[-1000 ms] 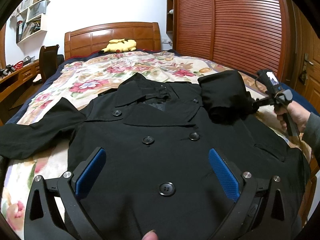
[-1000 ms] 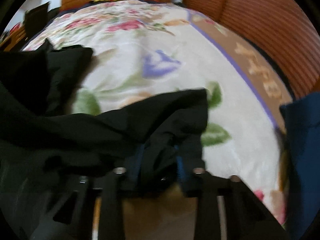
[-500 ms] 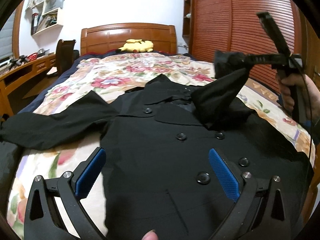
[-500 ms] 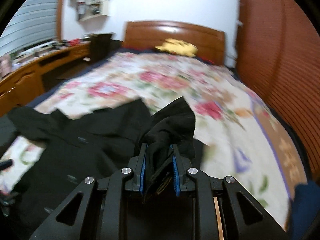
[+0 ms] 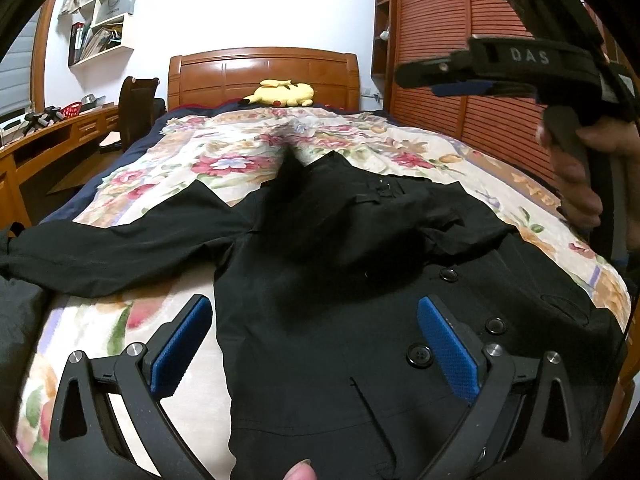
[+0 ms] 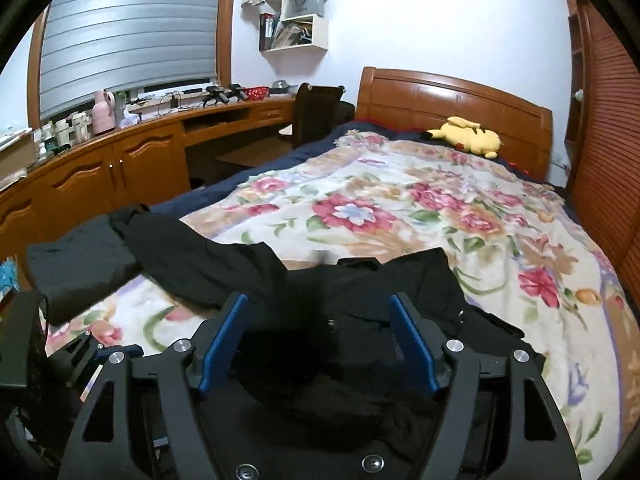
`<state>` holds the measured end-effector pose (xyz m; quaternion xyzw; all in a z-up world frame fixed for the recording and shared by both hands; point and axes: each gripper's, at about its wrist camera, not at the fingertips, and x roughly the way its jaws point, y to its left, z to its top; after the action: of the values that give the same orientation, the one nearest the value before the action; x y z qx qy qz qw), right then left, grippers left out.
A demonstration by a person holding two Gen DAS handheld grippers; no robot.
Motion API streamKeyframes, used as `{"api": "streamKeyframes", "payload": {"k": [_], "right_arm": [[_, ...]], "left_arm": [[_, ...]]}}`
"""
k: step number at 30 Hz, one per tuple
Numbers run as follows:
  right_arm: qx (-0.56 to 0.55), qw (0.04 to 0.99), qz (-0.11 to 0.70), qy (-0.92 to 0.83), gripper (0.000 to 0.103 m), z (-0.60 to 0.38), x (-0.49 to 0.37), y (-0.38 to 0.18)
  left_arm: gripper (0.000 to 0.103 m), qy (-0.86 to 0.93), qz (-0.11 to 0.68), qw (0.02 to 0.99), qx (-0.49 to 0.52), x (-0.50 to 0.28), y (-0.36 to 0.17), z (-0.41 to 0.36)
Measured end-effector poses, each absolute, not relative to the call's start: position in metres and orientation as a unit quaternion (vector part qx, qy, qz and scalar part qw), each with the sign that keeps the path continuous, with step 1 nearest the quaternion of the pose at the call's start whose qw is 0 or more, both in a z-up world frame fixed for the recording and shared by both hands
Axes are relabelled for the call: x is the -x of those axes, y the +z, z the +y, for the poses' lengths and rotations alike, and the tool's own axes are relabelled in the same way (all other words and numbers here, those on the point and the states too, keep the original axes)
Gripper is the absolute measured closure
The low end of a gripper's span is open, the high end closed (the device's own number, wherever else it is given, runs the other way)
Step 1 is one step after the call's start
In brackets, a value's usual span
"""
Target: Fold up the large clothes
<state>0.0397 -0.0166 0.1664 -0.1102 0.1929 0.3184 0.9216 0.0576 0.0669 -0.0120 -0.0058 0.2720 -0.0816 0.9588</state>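
left wrist view: black double-breasted woven coat (image 5: 360,320) with round buttons, spread flat on the floral fleecy blanket (image 5: 224,160) of the wooden bed, one sleeve laid folded across the chest. left gripper (image 5: 316,344) gaping wide above the hem, blue ribbed pads clear of cloth. right gripper (image 5: 452,80) held aloft, empty.

right wrist view: right gripper (image 6: 316,344) just opened wide, nothing between the pads, coat (image 6: 360,292) below. white wall shelf boxes (image 6: 296,20) stuffed with books and papers.

right gripper (image 6: 318,340) just opened | sleeve (image 5: 360,216) dropped onto coat (image 5: 360,360)
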Motion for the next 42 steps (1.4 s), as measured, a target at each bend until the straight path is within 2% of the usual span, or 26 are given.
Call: {"api": "streamKeyframes", "payload": {"k": [6, 11, 20, 21, 23, 24, 25, 35, 42], "right_arm": [[0.113, 0.931, 0.211, 0.277, 0.028, -0.053, -0.037, 0.152], [0.130, 0.924, 0.274, 0.233, 0.028, -0.089, -0.053, 0.100], [0.083, 0.910, 0.341, 0.219, 0.038, -0.110, -0.106, 0.040], [0.085, 0.907, 0.348, 0.222, 0.042, -0.106, -0.110, 0.037], [0.096, 0.899, 0.359, 0.233, 0.061, -0.093, -0.118, 0.028], [0.103, 0.895, 0.361, 0.239, 0.082, -0.091, -0.120, 0.025], [0.113, 0.892, 0.363, 0.246, 0.098, -0.086, -0.113, 0.027], [0.155, 0.878, 0.357, 0.279, 0.099, -0.095, -0.091, 0.020], [0.138, 0.882, 0.356, 0.278, 0.099, -0.102, -0.092, 0.014]], "left_arm": [[0.000, -0.079, 0.274, 0.958, 0.002, -0.057, -0.012, 0.065], [0.000, -0.076, 0.277, 0.958, 0.001, -0.059, -0.013, 0.064], [0.000, -0.073, 0.285, 0.956, 0.000, -0.063, -0.017, 0.062], [0.000, -0.074, 0.286, 0.955, 0.002, -0.063, -0.017, 0.063], [0.000, -0.075, 0.288, 0.955, 0.007, -0.064, -0.017, 0.065], [0.000, -0.074, 0.288, 0.955, 0.008, -0.064, -0.017, 0.065], [0.000, -0.073, 0.289, 0.954, 0.008, -0.064, -0.017, 0.065], [0.000, -0.069, 0.288, 0.955, -0.004, -0.065, -0.014, 0.064], [0.010, -0.055, 0.302, 0.952, -0.018, -0.080, -0.005, 0.061]]}}
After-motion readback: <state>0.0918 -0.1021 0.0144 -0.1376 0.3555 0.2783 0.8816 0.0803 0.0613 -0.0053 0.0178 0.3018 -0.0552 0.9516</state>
